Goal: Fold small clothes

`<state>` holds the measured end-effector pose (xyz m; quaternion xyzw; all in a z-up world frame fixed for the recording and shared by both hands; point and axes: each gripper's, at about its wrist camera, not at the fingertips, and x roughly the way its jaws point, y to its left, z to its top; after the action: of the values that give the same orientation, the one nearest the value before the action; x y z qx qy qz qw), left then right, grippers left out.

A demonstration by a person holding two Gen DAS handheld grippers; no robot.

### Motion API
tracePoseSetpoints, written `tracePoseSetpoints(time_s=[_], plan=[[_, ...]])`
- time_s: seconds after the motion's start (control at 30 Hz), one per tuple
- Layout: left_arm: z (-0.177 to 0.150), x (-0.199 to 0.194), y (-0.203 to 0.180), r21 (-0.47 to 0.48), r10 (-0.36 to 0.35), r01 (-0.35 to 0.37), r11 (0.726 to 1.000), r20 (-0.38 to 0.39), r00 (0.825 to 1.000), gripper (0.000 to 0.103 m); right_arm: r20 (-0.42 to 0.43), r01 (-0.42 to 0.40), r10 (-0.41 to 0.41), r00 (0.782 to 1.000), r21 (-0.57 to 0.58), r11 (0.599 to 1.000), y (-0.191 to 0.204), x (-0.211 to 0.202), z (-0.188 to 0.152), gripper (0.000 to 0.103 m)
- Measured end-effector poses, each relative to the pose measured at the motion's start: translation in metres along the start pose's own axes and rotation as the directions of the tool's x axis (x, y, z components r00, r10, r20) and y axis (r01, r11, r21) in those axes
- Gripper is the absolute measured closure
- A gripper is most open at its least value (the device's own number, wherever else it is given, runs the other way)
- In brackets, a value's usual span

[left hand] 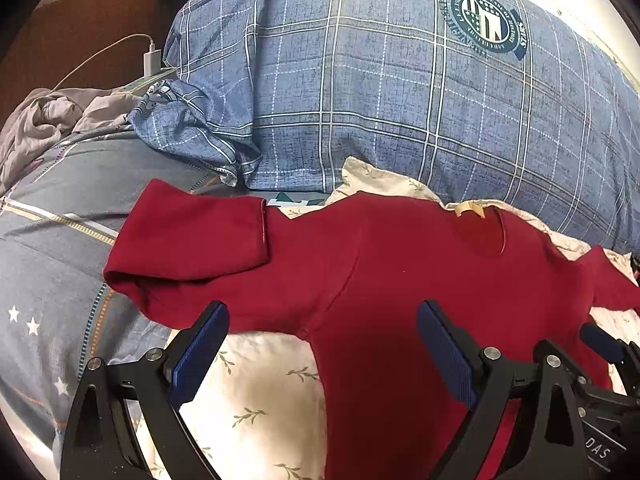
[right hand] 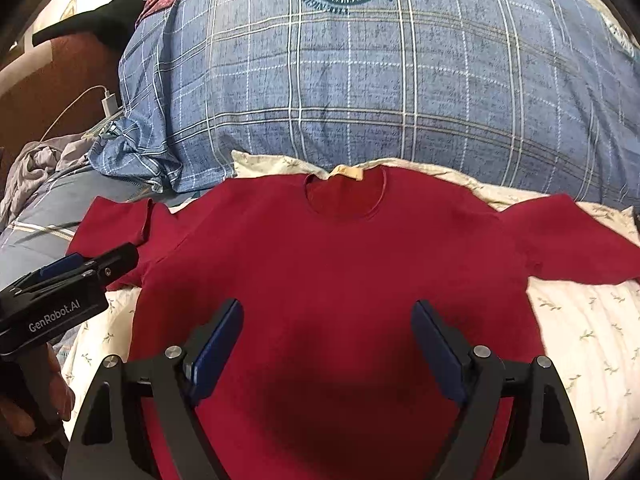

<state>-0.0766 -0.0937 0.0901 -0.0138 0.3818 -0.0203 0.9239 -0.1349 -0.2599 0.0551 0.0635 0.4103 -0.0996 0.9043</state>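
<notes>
while your right gripper [right hand: 328, 344] hangs over the lower chest of the red t-shirt [right hand: 332, 264], its fingers [right hand: 218, 344] stand wide apart and hold nothing. your left gripper [left hand: 322, 354] is just as wide and empty, sitting over the shirt's left side near the armpit seam, with one finger over the floral pillow [left hand: 256, 392] and the other over red cloth.

the shirt lies face up and spread flat on that pale floral pillow on the bed, neckline [right hand: 346, 196] away from you, with the big blue plaid pillow [right hand: 360, 80] behind it. its left sleeve [left hand: 192, 236] is already doubled over on itself and spills off the pillow onto the striped bedcover [left hand: 52, 264]; the right sleeve [right hand: 568, 240] lies out flat.

judging by this, the first fold has yet to start. to do it well, bring each set of fingers down on a single edge, shoulder and hem on one side, and pinch only the cloth, not the pillowcase beneath. flatten that bunched sleeve first, or it will make a lump inside the fold. keep both grips level as you carry the side across, so the crease runs straight from shoulder to hem.
</notes>
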Motion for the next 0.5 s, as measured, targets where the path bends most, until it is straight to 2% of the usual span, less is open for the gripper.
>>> tracePoseSetpoints(time_s=[0.2, 0.37, 0.5], plan=[[-0.001, 0.007, -0.001, -0.002, 0.009, -0.009, 1.000, -0.009, 1.000, 0.008, -0.023, -0.037, 0.037, 0.999, -0.006, 0.999, 0.007, 0.010, -0.002, 0.016], [-0.001, 0.013, -0.003, 0.011, 0.019, -0.019, 1.000, -0.020, 1.000, 0.008, -0.014, -0.021, 0.020, 1.000, -0.043, 0.999, 0.017, 0.014, -0.002, 0.016], [0.002, 0.016, -0.004, 0.005, 0.017, -0.017, 1.000, -0.018, 1.000, 0.008, -0.005, 0.033, -0.034, 0.999, -0.049, 0.998, 0.015, 0.017, 0.000, 0.016]])
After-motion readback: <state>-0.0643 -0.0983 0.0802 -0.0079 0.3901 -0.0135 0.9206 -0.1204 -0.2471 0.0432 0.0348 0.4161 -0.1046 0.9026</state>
